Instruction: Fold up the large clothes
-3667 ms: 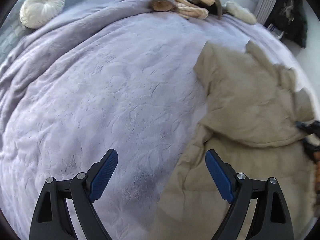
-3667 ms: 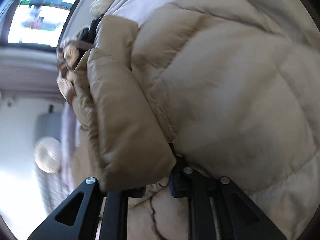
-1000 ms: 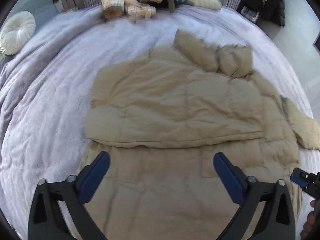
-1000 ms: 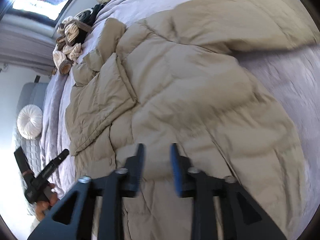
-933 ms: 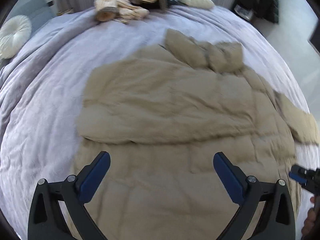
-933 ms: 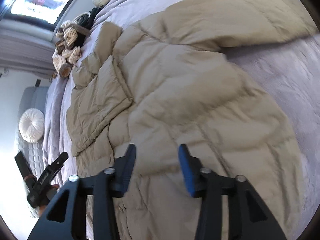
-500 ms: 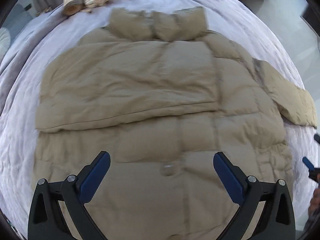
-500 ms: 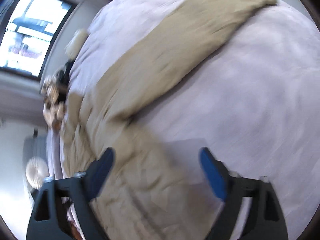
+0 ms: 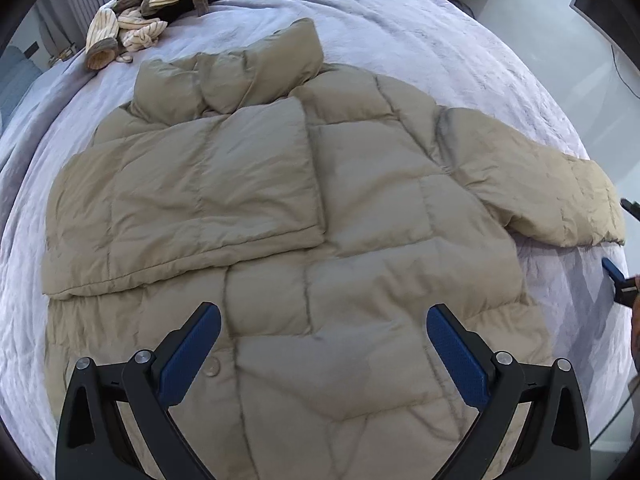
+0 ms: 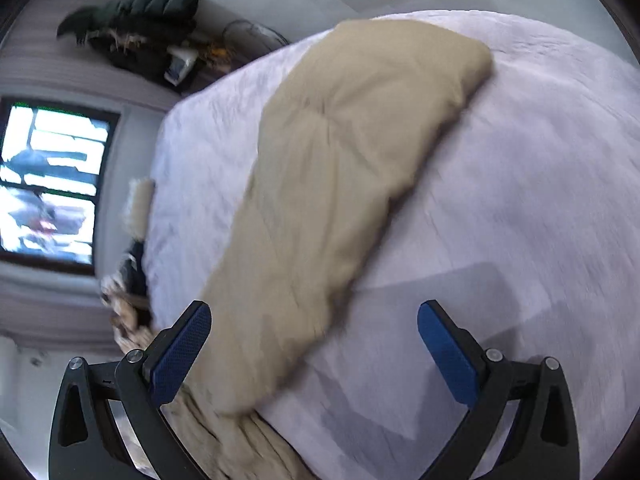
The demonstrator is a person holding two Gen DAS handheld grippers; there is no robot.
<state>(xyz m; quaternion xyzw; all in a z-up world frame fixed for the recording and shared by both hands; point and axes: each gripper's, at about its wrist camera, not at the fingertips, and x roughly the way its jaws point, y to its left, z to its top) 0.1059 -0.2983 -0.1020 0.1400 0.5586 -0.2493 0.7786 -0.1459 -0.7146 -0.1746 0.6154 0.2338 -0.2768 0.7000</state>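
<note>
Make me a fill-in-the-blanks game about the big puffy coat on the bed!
1. The coat lies on a bed with a ____ blanket.
2. One sleeve is folded across the coat's ____.
3. The other sleeve sticks out to the side, not yet ____.
4. The left tongs and the right tongs are both ____.

Missing words: purple; front; folded; open

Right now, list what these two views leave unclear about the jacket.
- Jacket hem: left wrist view, cut off by the bottom edge and hidden behind the left gripper.
- Sleeve: right wrist view, motion blur hides its quilting.
- Sleeve cuff: left wrist view, squeezed against the right edge.
- Jacket's underside: against the bed.
</note>
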